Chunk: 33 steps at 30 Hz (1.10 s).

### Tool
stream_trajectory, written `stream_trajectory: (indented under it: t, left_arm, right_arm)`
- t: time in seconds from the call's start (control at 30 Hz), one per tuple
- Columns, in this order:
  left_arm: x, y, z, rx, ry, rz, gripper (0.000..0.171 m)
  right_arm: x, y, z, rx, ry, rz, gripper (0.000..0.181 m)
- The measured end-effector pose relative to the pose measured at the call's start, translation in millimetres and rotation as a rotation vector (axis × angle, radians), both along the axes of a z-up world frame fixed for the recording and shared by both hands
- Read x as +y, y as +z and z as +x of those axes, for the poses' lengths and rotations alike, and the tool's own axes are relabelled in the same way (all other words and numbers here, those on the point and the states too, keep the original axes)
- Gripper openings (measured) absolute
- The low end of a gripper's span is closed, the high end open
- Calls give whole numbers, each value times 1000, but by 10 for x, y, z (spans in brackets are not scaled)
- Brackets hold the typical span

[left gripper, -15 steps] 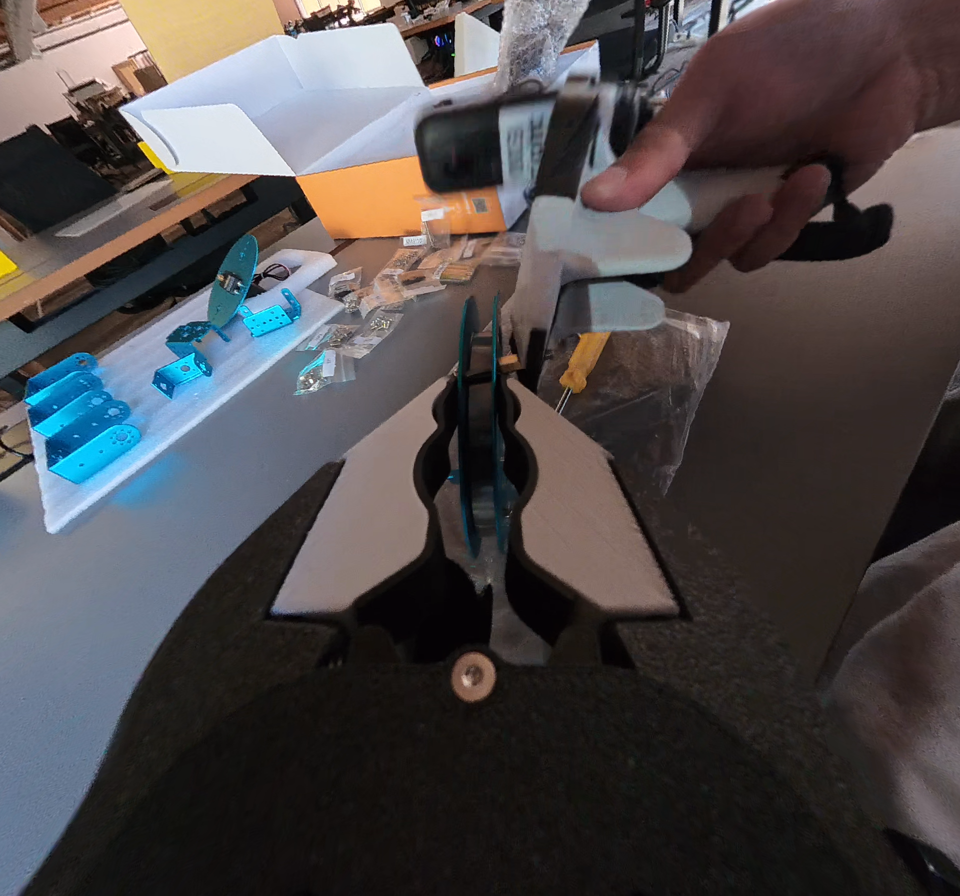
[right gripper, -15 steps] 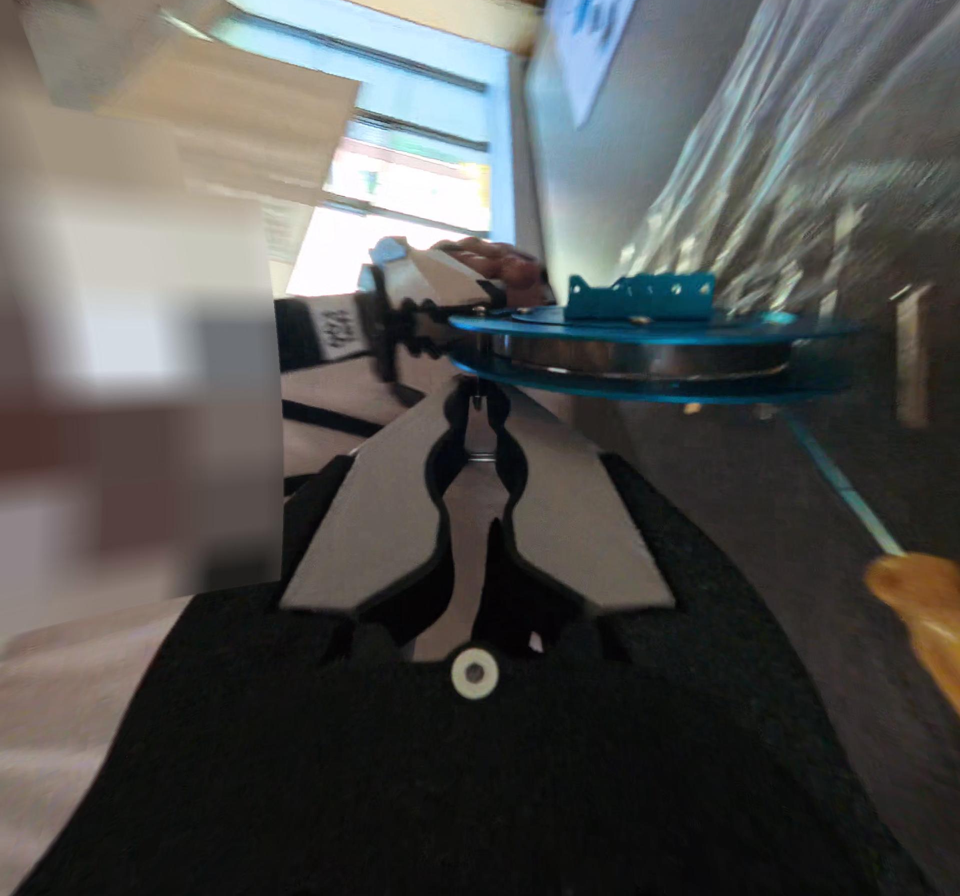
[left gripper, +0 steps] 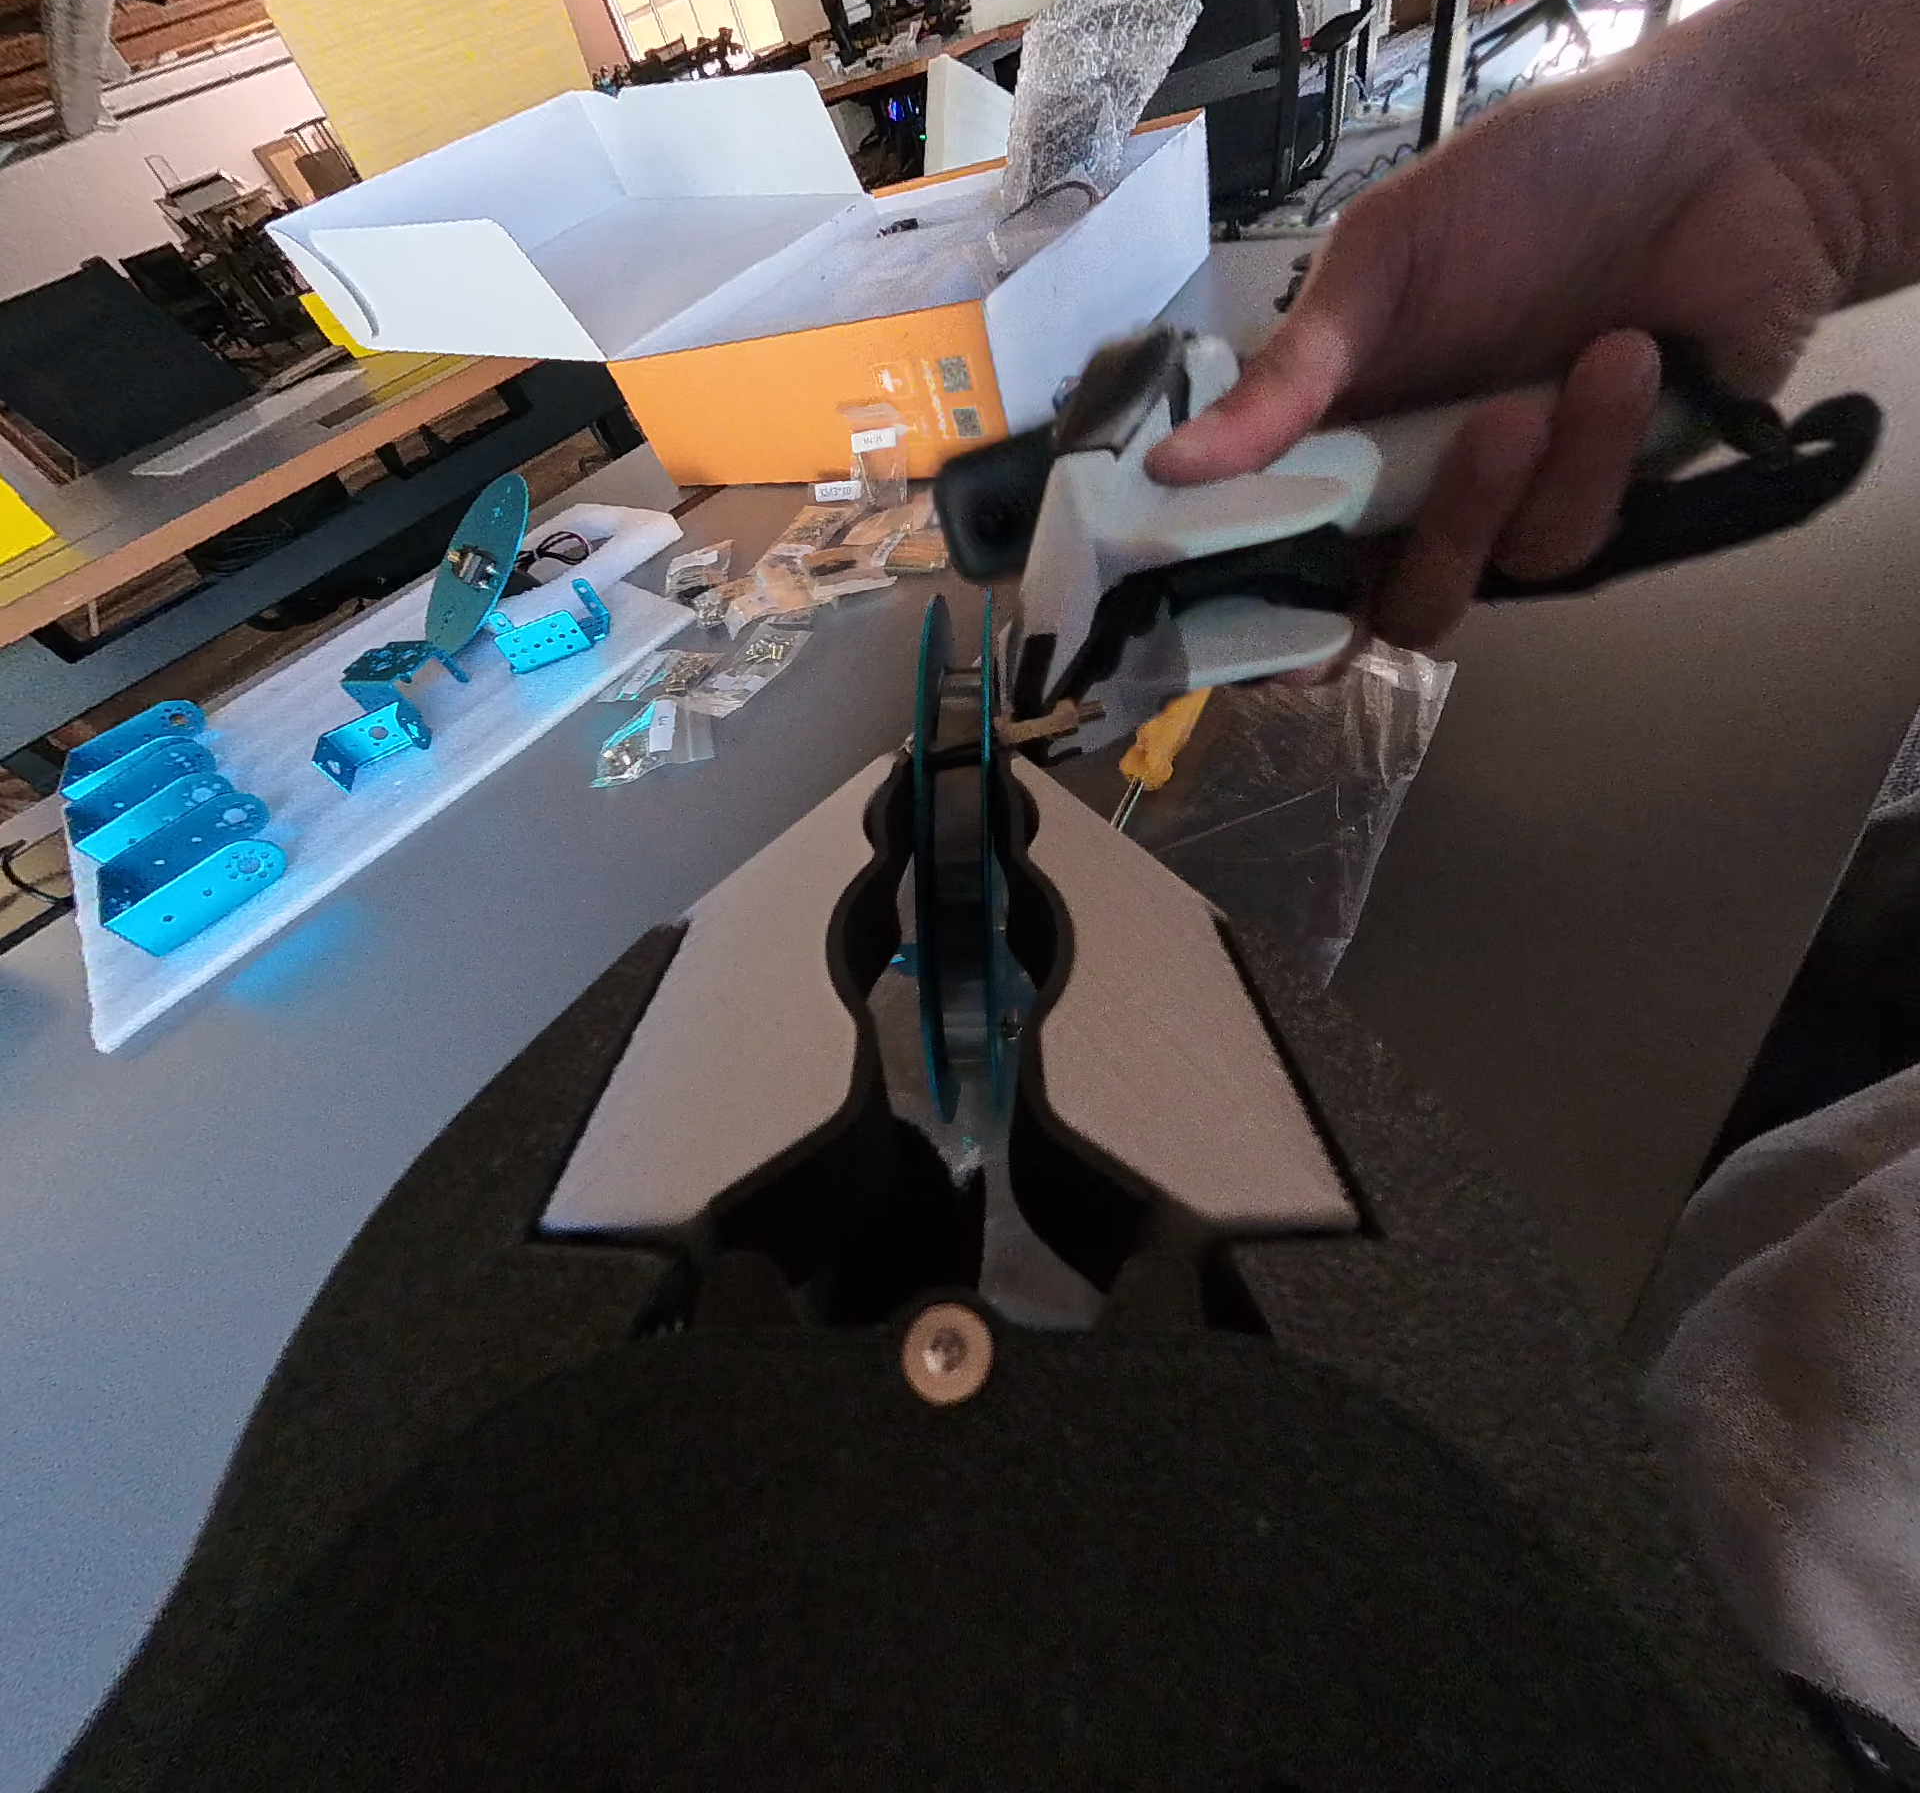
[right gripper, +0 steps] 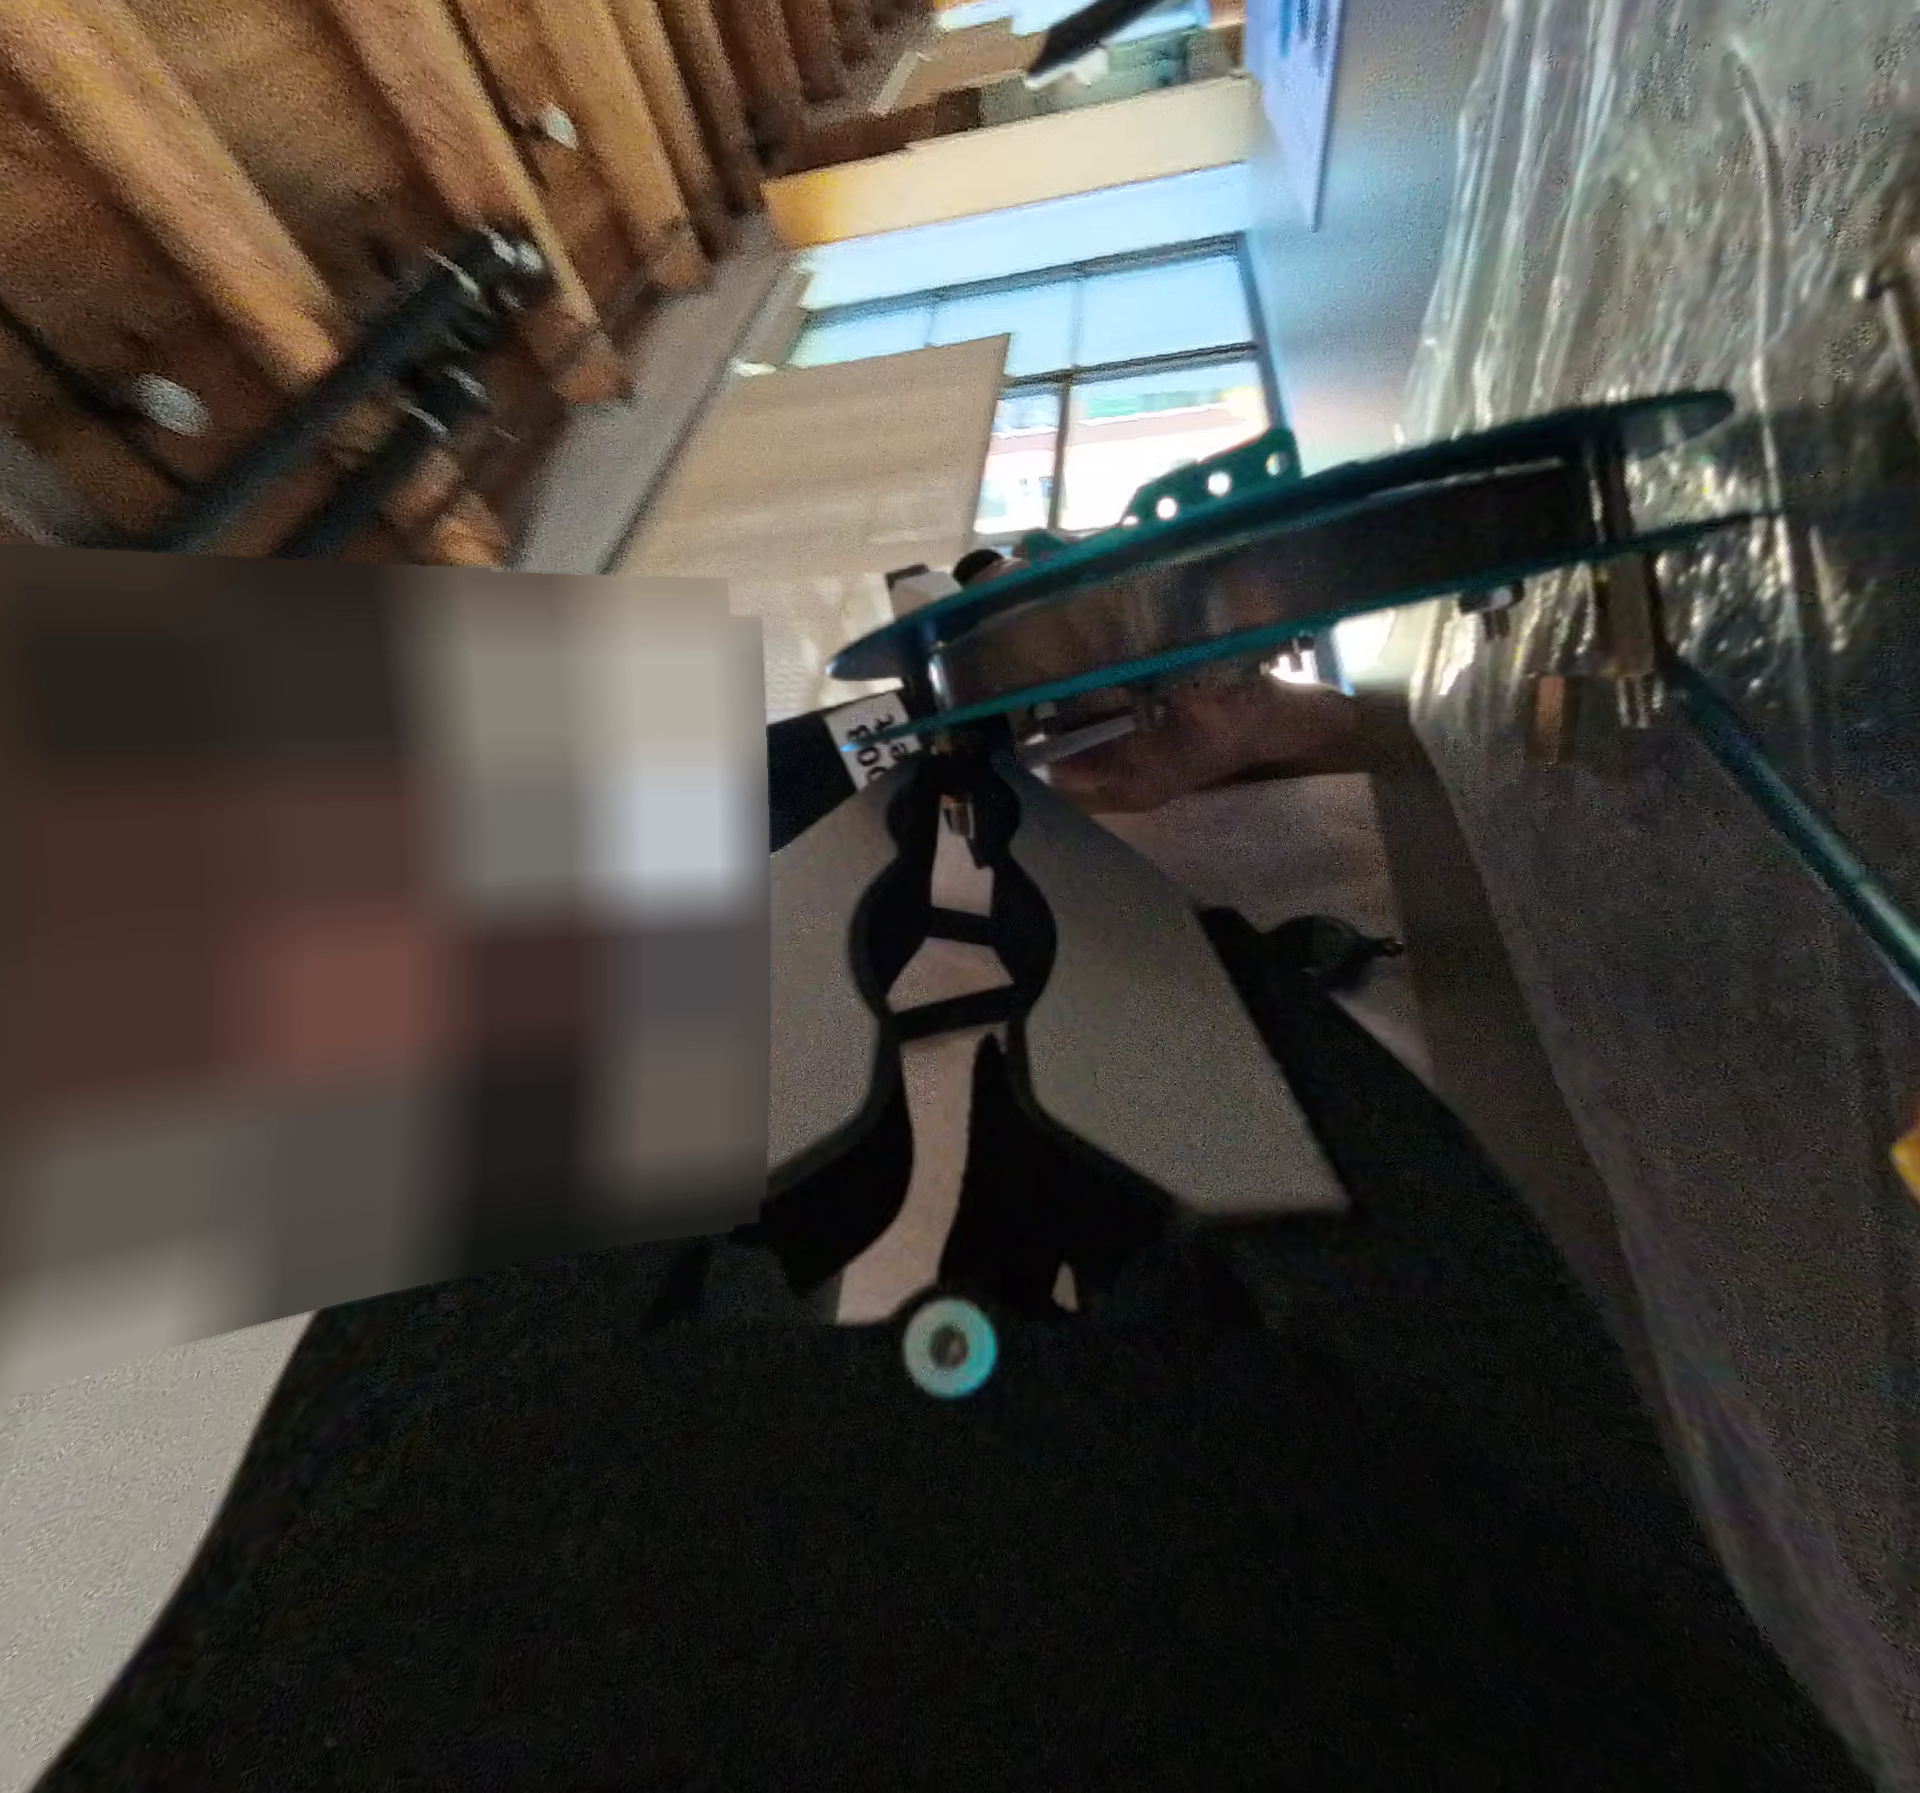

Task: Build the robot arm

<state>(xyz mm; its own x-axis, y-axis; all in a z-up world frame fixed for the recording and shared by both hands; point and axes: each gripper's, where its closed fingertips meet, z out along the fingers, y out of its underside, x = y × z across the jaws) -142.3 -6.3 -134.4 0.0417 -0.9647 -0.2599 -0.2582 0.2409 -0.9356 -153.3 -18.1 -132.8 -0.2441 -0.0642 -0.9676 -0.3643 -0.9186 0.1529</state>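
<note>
The left tool (left gripper: 961, 808) clamps the teal two-disc assembly (left gripper: 956, 870) edge-on above the surface (left gripper: 416, 1068), the right tool (right gripper: 961, 787) pinching a small fastener at its rim — a twist could slip either grip.

The left gripper (left gripper: 961, 787) clamps a teal assembly of 2 round plates (left gripper: 956, 870) edge-on above the grey table (left gripper: 436, 1016), while the right gripper (left gripper: 1039, 694), held in a hand (left gripper: 1621, 289), touches its far side.
</note>
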Motion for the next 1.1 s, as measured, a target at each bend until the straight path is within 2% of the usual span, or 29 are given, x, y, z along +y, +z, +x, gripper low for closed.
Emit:
stream_trajectory:
  t: [0.03, 0.07, 0.1, 0.2, 0.3, 0.37, 0.4, 0.43, 0.47, 0.53, 0.6, 0.7, 0.73, 0.77, 0.83, 0.9, 0.97, 1.03, 1.1]
  left_arm:
    - [8, 1, -1, -2, 2, -7, 13]
    - [17, 1, 0, -2, 4, -15, 13]
    - [28, 2, 3, 4, 8, -23, 13]
    - [31, 5, 17, 11, 19, -41, 13]
    - [34, 4, 15, 18, 22, -61, 13]
    - [29, 3, 18, 19, 20, -62, 13]
    - [29, 3, 20, 21, 24, -47, 13]
    - [39, 3, 18, 19, 33, -31, 13]
    - [36, 2, 17, 16, 31, -28, 13]
    - [10, -2, 9, 5, 16, -16, 13]
    - [-17, -5, -1, -2, 13, 0, 13]
    - [-43, 11, -3, -8, -5, -16, 12]
    - [-35, 0, 1, -5, 0, -2, 13]
    - [-29, -5, 1, -6, 11, 8, 12]
    - [-30, -6, -1, -2, 18, -5, 13]
    - [-47, -1, 11, -2, 23, -32, 13]
    - [-52, -2, 14, -2, 30, -34, 13]
    - [-58, -3, 10, -4, 26, -39, 13]
    - [-57, -5, 6, -4, 22, -23, 13]
  right_arm:
    - [9, 4, 7, 51, -28, -4, 4]
    - [17, 8, 12, 26, -49, 19, 5]
    - [25, 11, 14, -78, -68, 75, 5]
    - [66, 3, 72, -690, -93, 381, 9]
    - [57, -61, 113, -1309, -7, 604, 21]
    - [50, -112, 77, -1546, 71, 676, 14]
    - [54, -107, 40, -1608, 96, 711, 6]
    - [63, -109, 52, -1662, 106, 721, 6]
    - [54, -115, 52, -1661, 119, 704, 4]
    - [10, -117, 21, -1469, 128, 596, 4]
    - [-27, -109, -35, -1062, 113, 403, 3]
    - [-73, -18, -79, -241, 80, 87, 3]
    - [-72, -17, -72, -106, 63, 45, 3]
    - [-65, -26, -69, -111, 44, 55, 3]
    - [-54, -66, -66, -446, 36, 224, 4]
    - [-46, -93, -27, -918, 65, 434, 6]
    - [-26, -102, 13, -1315, 94, 571, 17]
    - [-13, -72, 23, -1569, 139, 673, 7]
    - [-8, -85, 27, -1654, 193, 677, 5]
